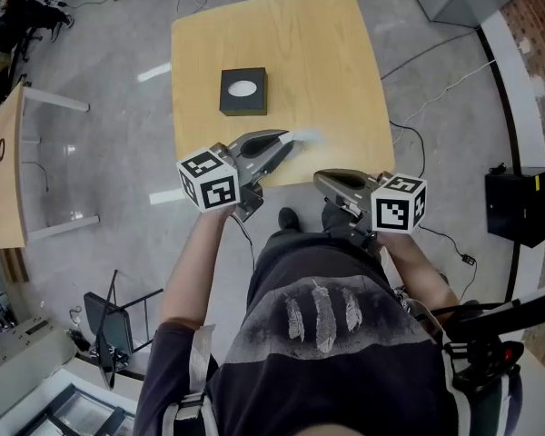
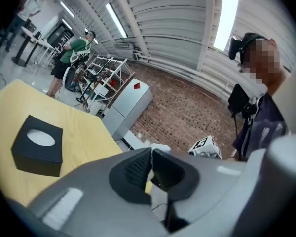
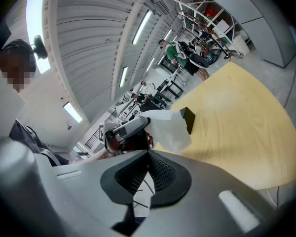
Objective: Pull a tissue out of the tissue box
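Right hand-held gripper (image 1: 322,181): jaws pressed together, nothing between them; just off the worktop's near edge.
Left hand-held gripper (image 1: 284,145): pinching the tissue (image 1: 307,137), white, above the near part of the worktop.
Tissue box (image 1: 243,92): black, oval opening up, mid-worktop, apart from the tissue.
Worktop (image 1: 331,57): pale wood.

Left gripper (image 1: 286,143), right gripper (image 1: 320,180): jaws together

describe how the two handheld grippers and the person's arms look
The left gripper and right gripper are grey shells tapering to two jaws with black ribbed pads. Each carries a white cube with black square markers. A thin dark cable trails from the left one. The person wears a dark short-sleeved T-shirt.
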`<state>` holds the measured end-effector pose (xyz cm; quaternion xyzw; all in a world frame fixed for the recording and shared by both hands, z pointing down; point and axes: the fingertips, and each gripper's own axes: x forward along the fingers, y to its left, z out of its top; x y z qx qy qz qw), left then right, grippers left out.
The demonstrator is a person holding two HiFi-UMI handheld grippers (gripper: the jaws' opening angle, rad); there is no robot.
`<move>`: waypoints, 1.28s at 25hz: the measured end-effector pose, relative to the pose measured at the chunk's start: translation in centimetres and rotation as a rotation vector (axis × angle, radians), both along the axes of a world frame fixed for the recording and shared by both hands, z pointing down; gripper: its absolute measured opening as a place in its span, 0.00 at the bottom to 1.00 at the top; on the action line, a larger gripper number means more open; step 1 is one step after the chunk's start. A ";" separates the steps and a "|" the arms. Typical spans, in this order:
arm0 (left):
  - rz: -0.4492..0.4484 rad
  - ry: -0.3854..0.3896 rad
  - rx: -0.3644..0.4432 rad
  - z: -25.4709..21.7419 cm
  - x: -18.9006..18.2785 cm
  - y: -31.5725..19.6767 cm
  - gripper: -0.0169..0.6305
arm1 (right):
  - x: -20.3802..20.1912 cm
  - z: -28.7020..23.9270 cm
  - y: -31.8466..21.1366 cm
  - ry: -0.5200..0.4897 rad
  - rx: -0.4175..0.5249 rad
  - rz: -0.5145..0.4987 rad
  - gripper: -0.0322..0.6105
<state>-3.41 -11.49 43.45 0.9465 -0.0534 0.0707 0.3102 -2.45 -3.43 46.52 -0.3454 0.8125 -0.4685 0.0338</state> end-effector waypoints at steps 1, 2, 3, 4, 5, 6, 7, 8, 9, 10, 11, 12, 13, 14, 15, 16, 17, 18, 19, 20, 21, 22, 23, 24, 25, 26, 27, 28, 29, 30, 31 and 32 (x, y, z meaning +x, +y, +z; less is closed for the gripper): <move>0.002 -0.002 -0.020 0.3 0.2 0.1 0.03 | 0.0 0.0 0.1 -0.007 -0.009 0.000 0.05; -0.001 -0.005 -0.038 0.7 0.4 0.0 0.03 | 0.0 0.1 0.1 -0.013 -0.017 0.001 0.05; -0.009 -0.009 -0.055 1.1 0.7 -0.3 0.03 | 0.0 0.2 0.1 -0.019 -0.025 0.002 0.05; -0.021 -0.018 -0.071 1.6 1.1 -0.8 0.03 | 0.3 0.3 0.0 -0.025 -0.035 0.001 0.05; -0.040 -0.032 -0.084 2.3 1.9 -1.4 0.03 | 1.0 0.6 -0.1 -0.034 -0.045 0.000 0.05; -0.062 -0.052 -0.096 3.3 3.2 -2.3 0.03 | 2.3 1.1 -0.3 -0.045 -0.056 -0.004 0.05; -0.087 -0.076 -0.106 4.6 4.8 -3.2 0.03 | 3.9 1.7 -0.6 -0.059 -0.066 -0.011 0.05; -0.113 -0.103 -0.115 5.9 6.4 -4.2 0.03 | 5.5 2.3 -0.8 -0.072 -0.075 -0.020 0.05; -0.139 -0.131 -0.124 7.2 7.6 -5.2 0.03 | 6.9 2.8 -1.0 -0.083 -0.082 -0.030 0.05; -0.164 -0.158 -0.131 8.4 8.4 -6.1 0.03 | 7.9 3.2 -1.2 -0.091 -0.088 -0.040 0.05; -0.186 -0.187 -0.136 9.5 8.9 -7.0 0.03 | 8.6 3.6 -1.4 -0.096 -0.095 -0.050 0.05; -0.203 -0.221 -0.137 10.5 9.1 -7.8 0.03 | 9.1 3.8 -1.7 -0.101 -0.100 -0.057 0.05; -0.216 -0.261 -0.131 11.4 9.2 -8.6 0.03 | 9.5 4.0 -2.0 -0.106 -0.104 -0.062 0.05; -0.228 -0.305 -0.120 12.3 9.3 -9.3 0.03 | 10.0 4.2 -2.3 -0.112 -0.107 -0.065 0.05; -0.242 -0.348 -0.107 13.1 9.4 -9.9 0.03 | 10.4 4.3 -2.7 -0.117 -0.110 -0.068 0.05; -0.261 -0.385 -0.098 13.8 9.4 -10.6 0.03 | 10.9 4.5 -3.0 -0.122 -0.113 -0.069 0.05; -0.283 -0.414 -0.095 14.3 9.3 -11.2 0.03 | 11.3 4.5 -3.4 -0.126 -0.114 -0.070 0.05; -0.304 -0.437 -0.096 14.8 9.2 -11.8 0.03 | 11.6 4.5 -3.8 -0.130 -0.114 -0.071 0.05; -0.322 -0.459 -0.097 15.2 9.2 -12.3 0.03 | 11.8 4.4 -4.2 -0.134 -0.112 -0.073 0.05; -0.334 -0.483 -0.093 15.6 9.1 -12.7 0.03 | 11.9 4.3 -4.5 -0.138 -0.110 -0.075 0.05; -0.343 -0.511 -0.087 16.0 9.1 -13.0 0.03 | 12.1 4.2 -4.8 -0.142 -0.109 -0.077 0.04; -0.351 -0.538 -0.078 16.4 9.1 -13.2 0.03 | 12.3 4.2 -5.0 -0.143 -0.108 -0.079 0.04; -0.357 -0.565 -0.070 16.8 9.1 -13.4 0.04 | 12.4 4.2 -5.2 -0.143 -0.108 -0.081 0.04; -0.361 -0.591 -0.060 17.1 9.1 -13.6 0.08 | 12.6 4.3 -5.3 -0.143 -0.109 -0.083 0.05; -0.363 -0.618 -0.048 17.4 9.1 -13.7 0.15 | 12.7 4.4 -5.4 -0.143 -0.110 -0.085 0.05; -0.366 -0.649 -0.029 17.7 9.1 -13.8 0.21 | 12.9 4.4 -5.4 -0.144 -0.110 -0.086 0.04; -0.374 -0.681 -0.004 17.8 9.0 -13.9 0.23 | 13.1 4.4 -5.4 -0.145 -0.111 -0.086 0.05; -0.385 -0.708 0.021 17.9 8.9 -14.1 0.25 | 13.3 4.5 -5.3 -0.145 -0.113 -0.085 0.04; -0.396 -0.727 0.038 17.9 8.8 -14.2 0.30 | 13.4 4.6 -5.3 -0.145 -0.115 -0.082 0.05; -0.405 -0.742 0.046 17.9 8.8 -14.2 0.37 | 13.6 4.8 -5.2 -0.145 -0.118 -0.077 0.04; -0.412 -0.756 0.052 18.0 8.7 -14.3 0.43 | 13.8 4.8 -5.2 -0.146 -0.120 -0.074 0.04; -0.418 -0.770 0.060 18.0 8.7 -14.3 0.48 | 13.9 4.9 -5.2 -0.147 -0.122 -0.072 0.04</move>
